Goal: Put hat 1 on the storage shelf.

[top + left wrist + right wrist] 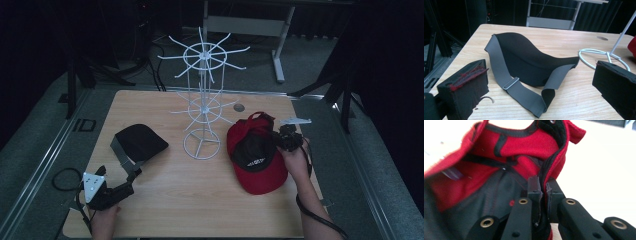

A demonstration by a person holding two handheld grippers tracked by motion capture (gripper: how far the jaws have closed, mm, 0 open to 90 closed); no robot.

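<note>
High view: unreadable white print, red cap

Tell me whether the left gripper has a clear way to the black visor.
Probably yes: the left gripper is open, the black visor lies just ahead of it on bare table, nothing between.

Dim room. Light wooden table on grey carpeted floor; white-framed desk at 12 o'clock, dark surroundings.

High view dim, surroundings nearly black; desk lit softly from above. Left gripper view sharp, evenly lit. Right gripper view: bg desk blown out white, red cap soft/blurred close up.
</note>
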